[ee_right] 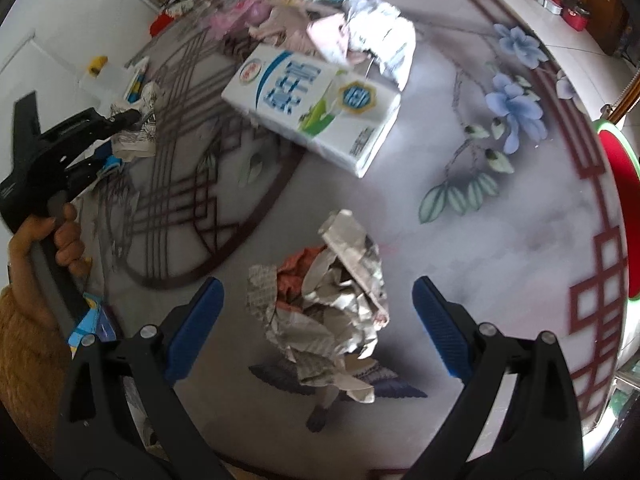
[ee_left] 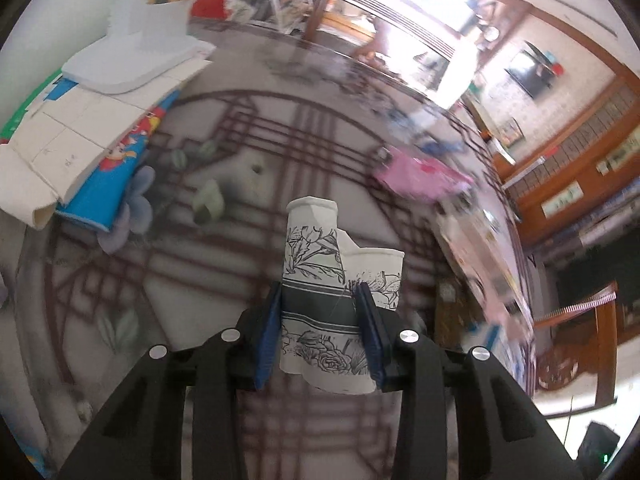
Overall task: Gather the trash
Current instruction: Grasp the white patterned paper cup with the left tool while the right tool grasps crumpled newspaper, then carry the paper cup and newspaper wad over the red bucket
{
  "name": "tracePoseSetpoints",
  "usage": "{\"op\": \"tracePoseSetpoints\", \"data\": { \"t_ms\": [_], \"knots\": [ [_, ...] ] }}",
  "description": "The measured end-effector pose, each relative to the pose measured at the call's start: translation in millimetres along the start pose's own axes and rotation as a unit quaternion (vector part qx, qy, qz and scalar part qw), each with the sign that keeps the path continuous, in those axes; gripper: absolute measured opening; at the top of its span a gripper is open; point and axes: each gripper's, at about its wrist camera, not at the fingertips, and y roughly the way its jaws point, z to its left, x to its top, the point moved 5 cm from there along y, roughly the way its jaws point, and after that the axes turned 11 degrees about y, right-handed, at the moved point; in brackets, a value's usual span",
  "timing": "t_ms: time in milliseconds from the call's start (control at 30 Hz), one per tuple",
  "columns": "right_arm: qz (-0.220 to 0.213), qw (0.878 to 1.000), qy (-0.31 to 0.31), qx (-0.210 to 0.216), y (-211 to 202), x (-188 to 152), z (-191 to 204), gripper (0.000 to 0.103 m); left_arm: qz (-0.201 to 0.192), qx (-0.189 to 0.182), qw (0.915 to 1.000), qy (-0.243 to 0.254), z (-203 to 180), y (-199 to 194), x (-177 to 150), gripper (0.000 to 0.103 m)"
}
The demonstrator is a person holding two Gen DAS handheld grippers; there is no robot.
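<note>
1. Left wrist view: my left gripper (ee_left: 320, 332) is clamped on a crushed paper cup (ee_left: 320, 280) with a flower print, held above the table (ee_left: 200, 280). The blue pads bite only the cup's dark band, while a torn flap sticks out past the right pad. I judge the risk here is the soft paper folding further and slipping out if I swing fast — the blur suggests I am already moving.

2. Also in this view: a stack of flat cardboard and a blue printed box (ee_left: 100, 152) lies on the left of the table, a pink wrapper (ee_left: 420, 176) on the right, with more litter along the far right edge. None of it blocks the cup.

3. Right wrist view: my right gripper (ee_right: 318, 328) is spread wide, its pads well apart on either side of a crumpled newspaper ball (ee_right: 328, 304) resting on the table. The ball is loose and lopsided, so a shallow or off-centre close could pinch just one flap and leave the rest behind.

4. Around it: a white milk carton (ee_right: 312, 108) lies beyond the ball, clear of my approach, and a heap of wrappers (ee_right: 340, 28) sits behind that. At far left my left hand (ee_right: 52, 236) shows on the other gripper's handle — well apart for now.
</note>
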Motion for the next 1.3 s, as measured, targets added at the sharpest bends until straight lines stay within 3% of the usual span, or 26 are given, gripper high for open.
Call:
{"op": "tracePoseSetpoints", "data": {
  "t_ms": [100,167,233,333,800,1300],
  "knots": [
    [0.004,1.0,0.001,0.006,2.8,-2.4,1.4,0.094,0.012,-0.015,0.9997,0.013,-14.2,-6.7,-15.6,0.035],
    [0.007,1.0,0.003,0.008,4.8,-4.3,1.0,0.088,0.017,-0.019,0.9995,0.019,-20.7,-9.7,-24.1,0.035],
    [0.007,1.0,0.003,0.011,4.0,-6.0,1.3,0.07,0.022,-0.02,0.9993,0.022,-24.6,-11.8,-31.4,0.035],
    [-0.004,1.0,-0.011,0.012,-2.9,-6.9,3.2,0.058,0.029,-0.021,0.9991,0.02,-29.0,-10.7,-39.3,0.035],
    [-0.068,0.997,-0.01,0.022,-41.1,-3.0,-10.0,0.055,0.026,-0.031,0.9983,0.043,-55.9,-20.8,-46.8,0.035],
    [-0.076,0.997,0.001,0.024,-48.3,-11.6,-24.9,0.055,0.026,-0.038,0.9978,0.047,-73.3,-22.6,-56.0,0.035]
  ]
}}
